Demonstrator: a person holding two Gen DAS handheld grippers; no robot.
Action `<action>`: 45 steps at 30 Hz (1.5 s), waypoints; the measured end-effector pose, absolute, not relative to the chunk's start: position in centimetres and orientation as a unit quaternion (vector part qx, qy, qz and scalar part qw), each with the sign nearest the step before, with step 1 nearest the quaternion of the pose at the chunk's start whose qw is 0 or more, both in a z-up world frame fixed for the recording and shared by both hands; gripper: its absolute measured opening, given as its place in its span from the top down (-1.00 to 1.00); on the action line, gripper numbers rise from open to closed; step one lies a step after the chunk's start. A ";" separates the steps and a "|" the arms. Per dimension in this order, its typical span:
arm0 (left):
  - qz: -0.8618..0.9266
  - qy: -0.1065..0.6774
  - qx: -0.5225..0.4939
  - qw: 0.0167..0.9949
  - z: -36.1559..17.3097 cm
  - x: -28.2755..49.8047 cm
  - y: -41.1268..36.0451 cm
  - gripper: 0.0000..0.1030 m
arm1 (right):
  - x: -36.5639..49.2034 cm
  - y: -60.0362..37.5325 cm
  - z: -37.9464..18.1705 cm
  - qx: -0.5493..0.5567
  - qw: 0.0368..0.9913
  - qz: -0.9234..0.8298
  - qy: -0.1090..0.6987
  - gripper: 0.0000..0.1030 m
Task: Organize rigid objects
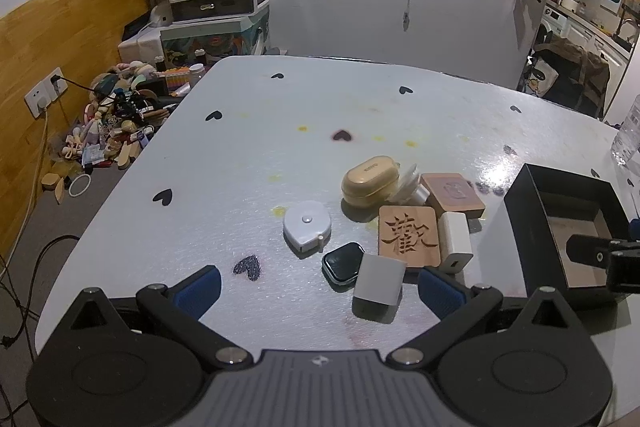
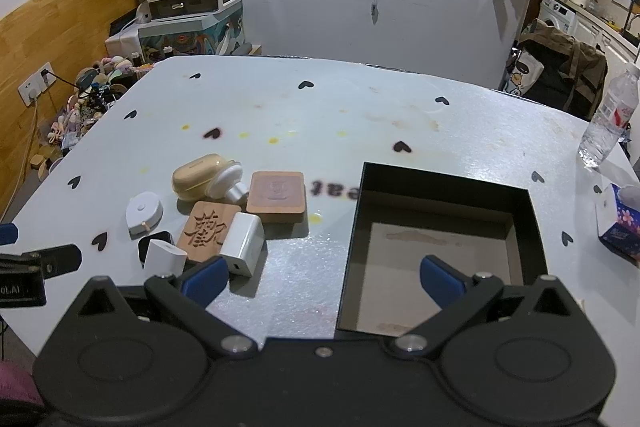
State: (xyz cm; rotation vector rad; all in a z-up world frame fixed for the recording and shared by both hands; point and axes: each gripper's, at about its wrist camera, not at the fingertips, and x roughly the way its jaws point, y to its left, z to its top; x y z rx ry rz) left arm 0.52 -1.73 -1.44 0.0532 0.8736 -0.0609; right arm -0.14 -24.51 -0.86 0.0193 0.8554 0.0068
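smartwatch (image 2: 154,245) half hidden, tissue box (image 2: 618,223) cut off

Both of your wrist cameras look forward and down from the near edge of the tabletop (image 1: 248,163), toward the white wall at its far edge. The left view sits low and close over the cluster of small objects (image 1: 384,223); the right view sits over the open black box (image 2: 440,239). Both views share the cluster, the box and the tabletop's far edge.

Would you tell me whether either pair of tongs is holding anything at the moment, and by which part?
Nothing is held. The left tongs are open above the table, and the right tongs are open near the black box.
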 end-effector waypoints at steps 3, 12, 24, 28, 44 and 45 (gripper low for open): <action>-0.030 0.424 0.026 0.905 -1.3 0.7 -1.8 -1.00 | -0.2 -24.4 -0.8 0.009 0.910 0.003 0.414 -1.00; -0.029 0.424 0.026 0.905 -1.3 0.7 -1.8 -1.00 | 0.0 -24.6 -0.9 0.009 0.909 0.005 0.416 -1.00; -0.033 0.423 0.027 0.905 -1.2 0.7 -2.0 -1.00 | 0.0 -24.3 -0.9 0.008 0.909 0.004 0.417 -1.00; -0.034 0.422 0.028 0.905 -1.1 0.8 -1.9 -1.00 | -0.1 -24.2 -0.9 0.009 0.909 0.002 0.417 -1.00; -0.050 0.417 0.030 0.907 -0.7 1.2 -2.4 -1.00 | -0.4 -27.1 0.0 0.040 0.919 -0.039 0.390 -1.00; -0.052 0.417 0.030 0.907 -0.7 1.3 -2.5 -1.00 | -0.4 -27.5 0.0 0.044 0.919 -0.045 0.389 -1.00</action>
